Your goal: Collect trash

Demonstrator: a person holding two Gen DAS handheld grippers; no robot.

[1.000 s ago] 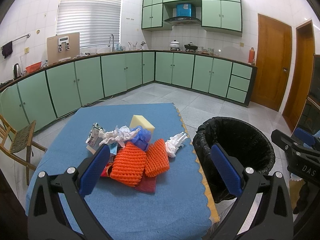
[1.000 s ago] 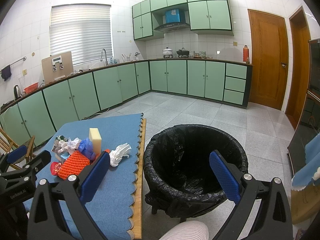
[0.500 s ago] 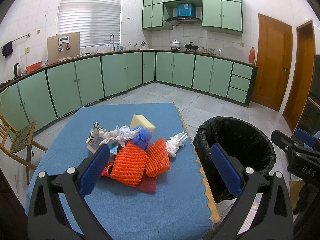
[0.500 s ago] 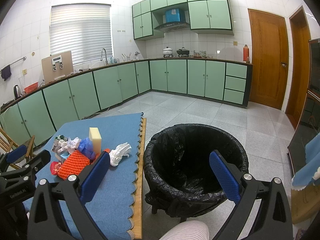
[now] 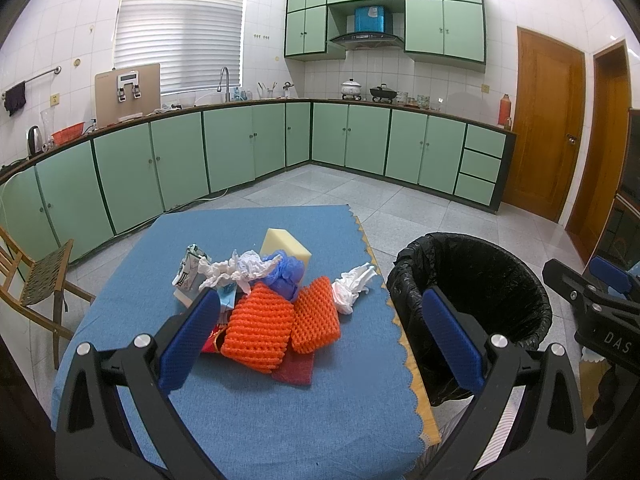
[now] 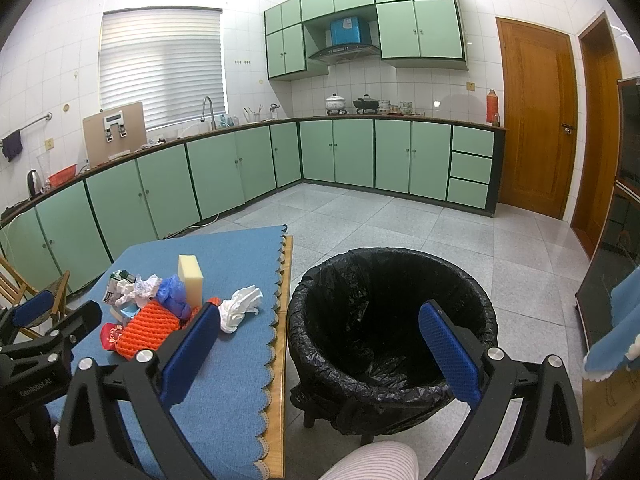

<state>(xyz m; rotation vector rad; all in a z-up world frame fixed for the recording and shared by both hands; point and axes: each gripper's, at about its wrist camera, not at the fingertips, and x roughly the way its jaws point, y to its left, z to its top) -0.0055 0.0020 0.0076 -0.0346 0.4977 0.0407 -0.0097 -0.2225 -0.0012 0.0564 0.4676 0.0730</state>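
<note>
Both your left gripper [image 5: 320,332] and right gripper [image 6: 320,344] hang released, empty. The trash pile [image 5: 272,296] sits mid-frame on the counter [image 5: 240,412]: likely light, soft, squashy. Pinch the orange foam net [image 5: 258,326] across its middle.

Both views are bright and evenly lit, apparently from overhead, with soft, weak shadows. Beyond the jaws, the window blind [image 5: 180,32] glows white, nearly washed out, and the tiled floor [image 6: 400,220] carries a pale sheen. Fisheye distortion bows the cabinets [image 5: 248,144] and door [image 6: 536,120], and dark vignetting fills the corners. Focus is sharp ahead of the jaws; the jaws themselves look slightly soft.
</note>
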